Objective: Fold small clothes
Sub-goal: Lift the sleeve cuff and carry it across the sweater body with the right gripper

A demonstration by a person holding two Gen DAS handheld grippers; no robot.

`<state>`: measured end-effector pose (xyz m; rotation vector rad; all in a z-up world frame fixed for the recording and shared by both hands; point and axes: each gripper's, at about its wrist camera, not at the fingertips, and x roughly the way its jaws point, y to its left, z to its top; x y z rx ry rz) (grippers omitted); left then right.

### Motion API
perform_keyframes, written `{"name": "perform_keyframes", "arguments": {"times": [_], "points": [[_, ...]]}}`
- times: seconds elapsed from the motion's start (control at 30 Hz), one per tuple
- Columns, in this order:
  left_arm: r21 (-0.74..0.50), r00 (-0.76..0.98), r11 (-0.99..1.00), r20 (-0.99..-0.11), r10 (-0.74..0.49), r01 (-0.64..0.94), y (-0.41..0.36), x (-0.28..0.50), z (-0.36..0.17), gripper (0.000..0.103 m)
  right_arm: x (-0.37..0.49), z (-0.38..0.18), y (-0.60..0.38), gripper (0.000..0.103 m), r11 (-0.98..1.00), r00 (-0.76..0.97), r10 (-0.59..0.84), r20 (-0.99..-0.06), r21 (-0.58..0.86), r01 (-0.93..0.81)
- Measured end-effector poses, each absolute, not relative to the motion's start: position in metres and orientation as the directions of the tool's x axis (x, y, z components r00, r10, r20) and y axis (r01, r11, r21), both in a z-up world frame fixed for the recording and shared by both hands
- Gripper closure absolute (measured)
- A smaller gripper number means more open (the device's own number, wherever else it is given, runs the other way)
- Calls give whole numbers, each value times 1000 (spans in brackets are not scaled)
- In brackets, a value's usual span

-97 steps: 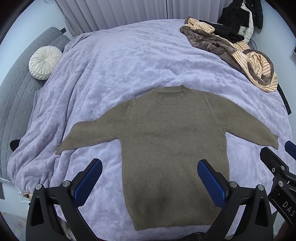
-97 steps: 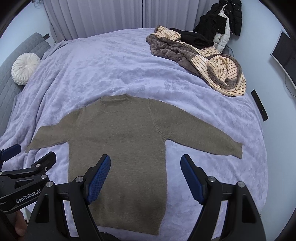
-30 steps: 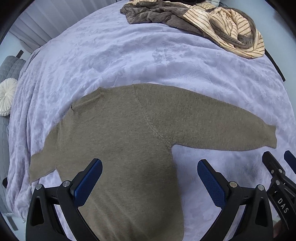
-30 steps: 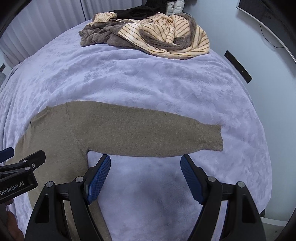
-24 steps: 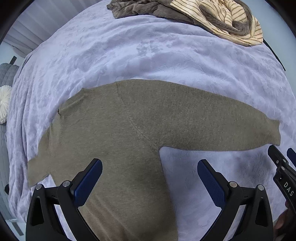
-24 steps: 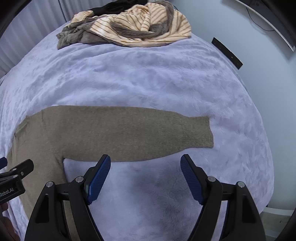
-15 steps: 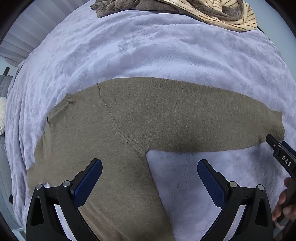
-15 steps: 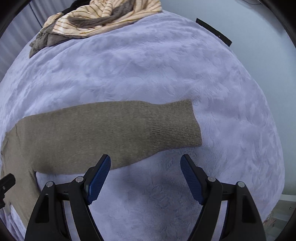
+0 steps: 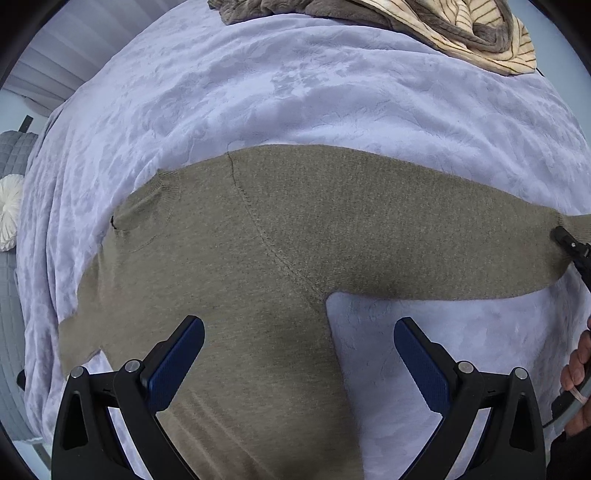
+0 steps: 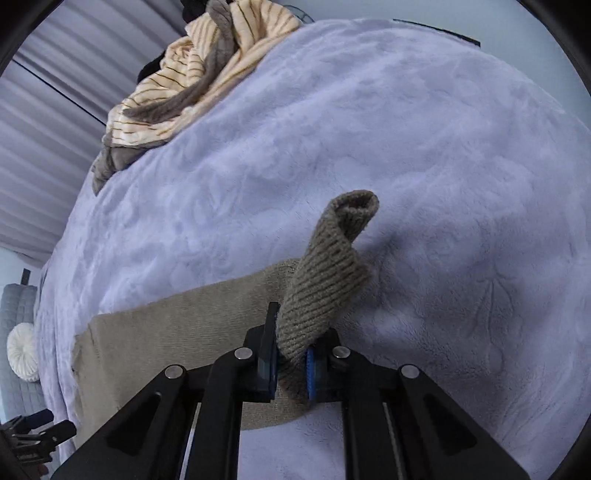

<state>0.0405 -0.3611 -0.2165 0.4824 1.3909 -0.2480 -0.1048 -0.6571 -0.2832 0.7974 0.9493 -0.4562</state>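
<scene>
Lavender blanket [image 9: 332, 92] carries one olive sweater [image 9: 295, 240]; right hand-held gripper [image 10: 290, 365] just clamped its cuff [image 10: 332, 266], left hand-held gripper [image 9: 299, 354] gapes wide.

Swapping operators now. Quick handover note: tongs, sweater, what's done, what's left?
Right tongs: jaws have just closed, now shut on the sweater's cuff, which curls up off the blanket.
Left tongs: open, empty, over the sweater body near the armpit.
Sweater lies flat, spread across the blanket. Pile of other clothes sits at the far edge.
Done: sleeve end gripped. No fold made yet.
Left: probably bring the sleeve across the body, then the other sleeve, then fold the body.
</scene>
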Motion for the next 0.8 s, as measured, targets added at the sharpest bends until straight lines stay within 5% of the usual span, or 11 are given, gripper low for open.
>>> {"name": "perform_keyframes", "arguments": {"times": [0.8], "points": [[117, 227, 971, -971, 69, 209, -177, 37, -170, 0, -47, -120, -501, 91, 828, 622, -45, -782, 319, 461]]}}
